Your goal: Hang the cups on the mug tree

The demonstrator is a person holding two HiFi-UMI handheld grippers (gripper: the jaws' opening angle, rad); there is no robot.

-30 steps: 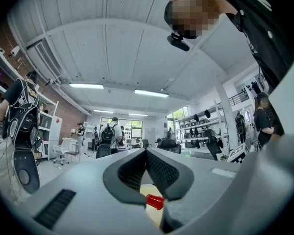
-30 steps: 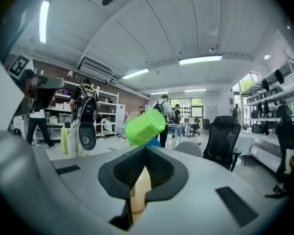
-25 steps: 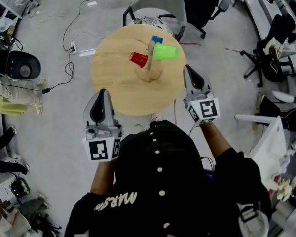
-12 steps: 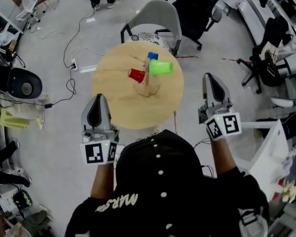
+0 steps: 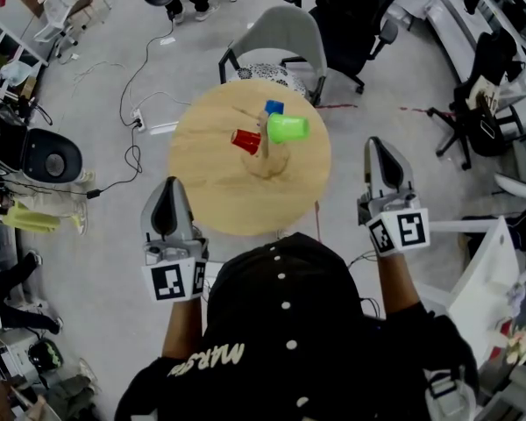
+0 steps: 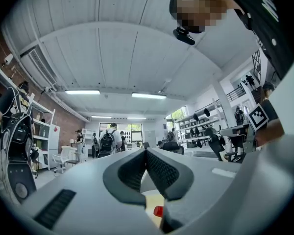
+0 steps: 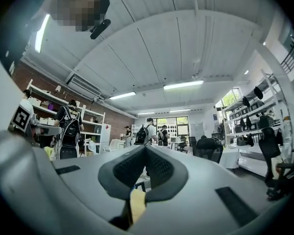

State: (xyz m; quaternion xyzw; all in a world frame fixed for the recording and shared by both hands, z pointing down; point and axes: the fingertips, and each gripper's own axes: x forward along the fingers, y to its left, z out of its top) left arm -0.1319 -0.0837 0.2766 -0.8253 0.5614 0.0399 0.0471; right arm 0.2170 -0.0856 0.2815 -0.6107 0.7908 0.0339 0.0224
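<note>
- Seen from above, a person in a black cap (image 5: pixel 280 323) reaches both forearms forward, a gripper in each hand, on either side of a round wooden table (image 5: pixel 212 196).
- The left gripper (image 5: pixel 169 185) points ahead, roughly level, at the table's near-left edge. In its own view the jaws of the left gripper (image 6: pixel 146 152) meet at the tips, with nothing between them.
- The right gripper (image 5: pixel 379 144) points ahead just off the table's right edge, its jaws closed and empty too.
- On the table, the mug tree (image 5: pixel 265 146) carries a red cup (image 5: pixel 245 140), a green cup (image 5: pixel 287 129) and a blue cup (image 5: pixel 273 107).
- A grey chair (image 5: pixel 276 38) stands beyond the table.
</note>
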